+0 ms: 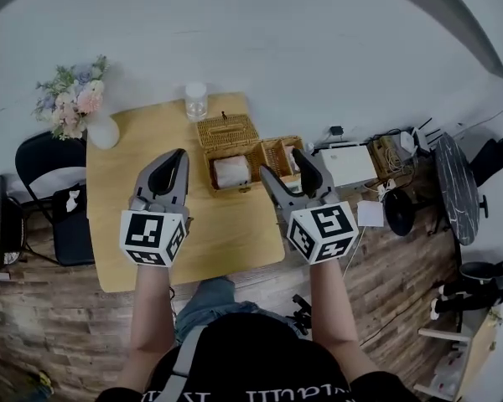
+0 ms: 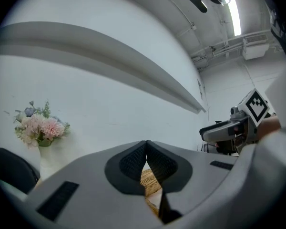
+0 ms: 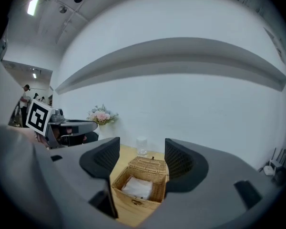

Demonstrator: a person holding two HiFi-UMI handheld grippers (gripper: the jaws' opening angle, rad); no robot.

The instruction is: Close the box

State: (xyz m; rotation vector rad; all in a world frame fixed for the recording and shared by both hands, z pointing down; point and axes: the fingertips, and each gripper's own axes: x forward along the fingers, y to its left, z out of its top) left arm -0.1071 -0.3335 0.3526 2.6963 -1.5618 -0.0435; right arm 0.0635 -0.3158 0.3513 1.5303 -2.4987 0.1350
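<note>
Our left gripper point(image 1: 178, 154) hovers pressed together and empty. Our right gripper point(image 3: 142, 155) is spread, the wicker box point(image 3: 138, 187) lying straight ahead beyond its tips. We judge it is lined up to tip the open lid point(image 3: 149, 165) forward.

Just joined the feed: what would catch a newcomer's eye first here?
The open wicker box at the far middle of the wooden table, its lid swung back and something white inside. Near it hover the left gripper, jaws together, and the right gripper, jaws apart. At the far left corner stand pink flowers in a white vase.
</note>
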